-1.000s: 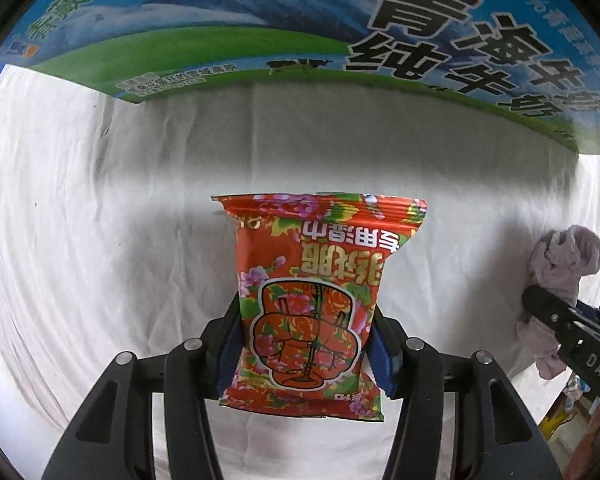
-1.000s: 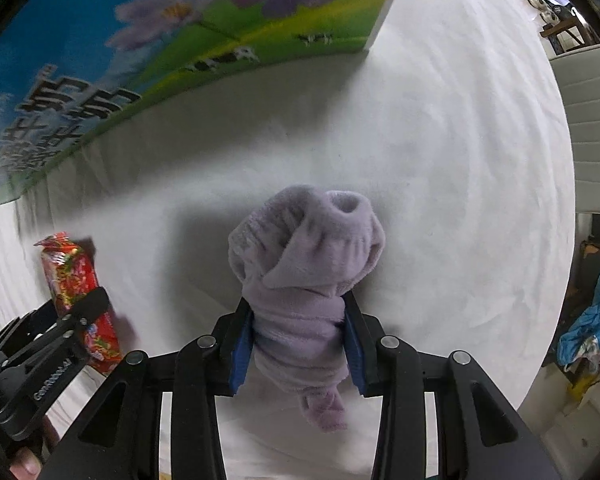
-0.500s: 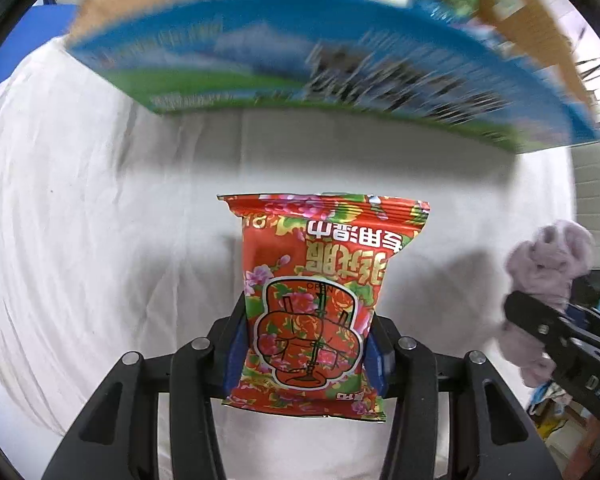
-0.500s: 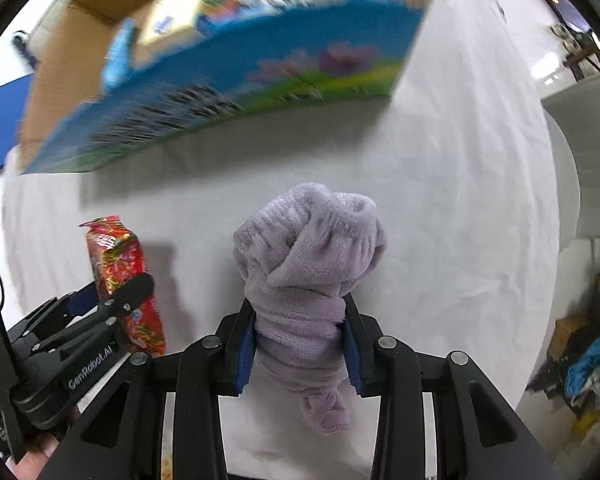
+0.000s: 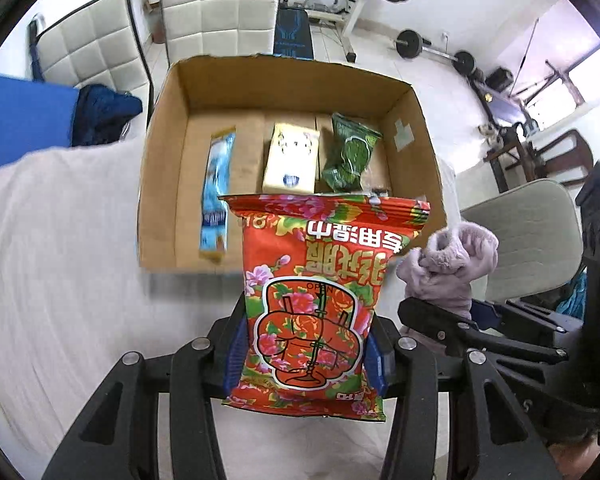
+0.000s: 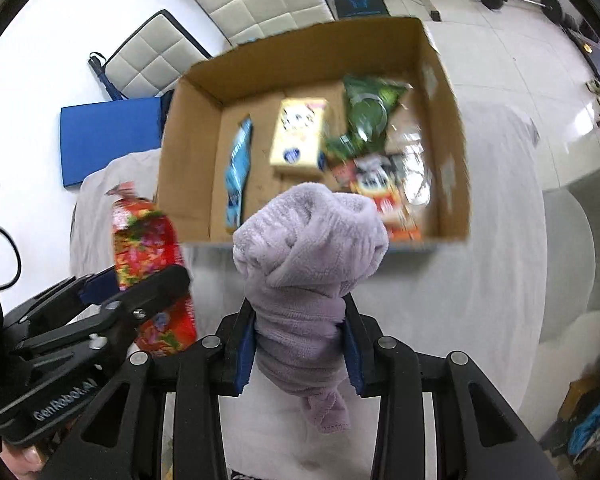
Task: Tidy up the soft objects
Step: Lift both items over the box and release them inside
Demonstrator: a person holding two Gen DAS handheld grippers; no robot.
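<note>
Above the cardboard box [image 5: 160, 152], we pinch the snack bag [image 5: 312, 300] and the lilac sock [image 6: 304, 256]; the sock's thin fold could slip from our right gripper [image 6: 300, 346].

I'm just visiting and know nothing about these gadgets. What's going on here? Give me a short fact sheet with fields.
Left gripper: clamped on a red flowered snack bag
Right gripper: clamped on a rolled lilac fleece cloth
Container: open cardboard box on a table with a white cloth
Already in box: blue packet, yellow carton, green bag, plus a red-and-white packet seen from the right wrist
Position: both held items are in the air on the near side of the box
Background: padded chairs, barbell weights
</note>
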